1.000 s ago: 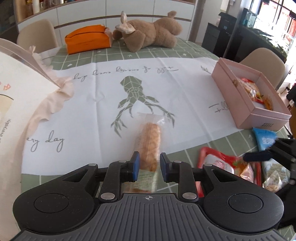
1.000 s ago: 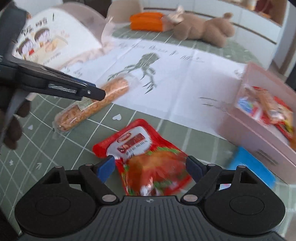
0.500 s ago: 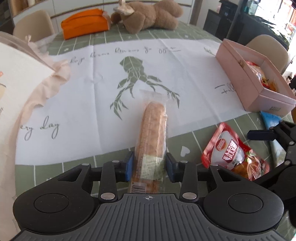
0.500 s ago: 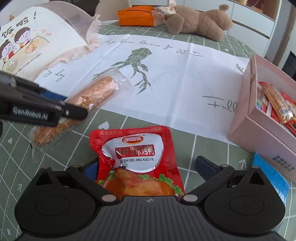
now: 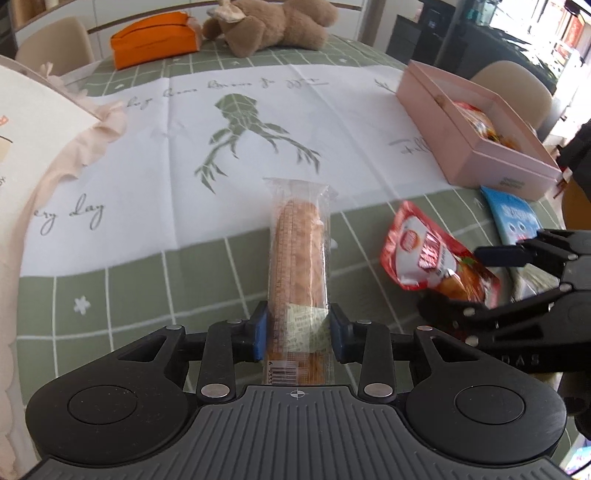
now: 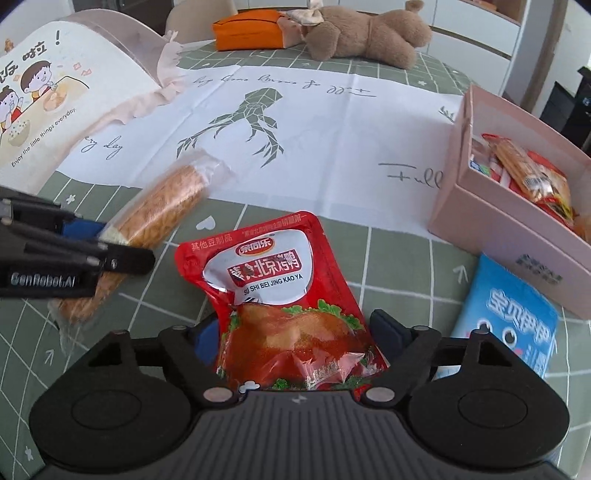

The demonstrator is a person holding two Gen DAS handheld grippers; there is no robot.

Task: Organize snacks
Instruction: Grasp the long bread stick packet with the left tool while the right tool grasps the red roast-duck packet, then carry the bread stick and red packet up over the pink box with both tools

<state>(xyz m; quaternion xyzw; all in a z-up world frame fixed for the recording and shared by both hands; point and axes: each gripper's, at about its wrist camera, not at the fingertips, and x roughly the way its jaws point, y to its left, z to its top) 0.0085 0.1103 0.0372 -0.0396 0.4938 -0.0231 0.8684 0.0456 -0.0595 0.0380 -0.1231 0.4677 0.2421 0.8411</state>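
My left gripper [image 5: 297, 332] is shut on the near end of a long biscuit stick in clear wrap [image 5: 299, 251]; the stick also shows in the right wrist view [image 6: 162, 210]. My right gripper [image 6: 295, 332] has its jaws closed against the sides of a red roast-duck snack pouch [image 6: 273, 291], which shows crumpled in the left wrist view [image 5: 432, 254]. A pink open box [image 5: 476, 129] with several snacks inside stands at the right, also in the right wrist view [image 6: 491, 206]. A blue packet [image 6: 513, 317] lies in front of it.
A white printed cloth [image 5: 258, 122] covers the green checked table [image 5: 110, 288]. A plush bear [image 5: 273, 26] and an orange pouch [image 5: 155, 37] lie at the far edge. A large white bag with cartoon print [image 6: 48, 110] stands at the left.
The left gripper has slid further along the biscuit stick and holds its near end. The right gripper has closed in from wide open onto the red pouch, which now bulges up.
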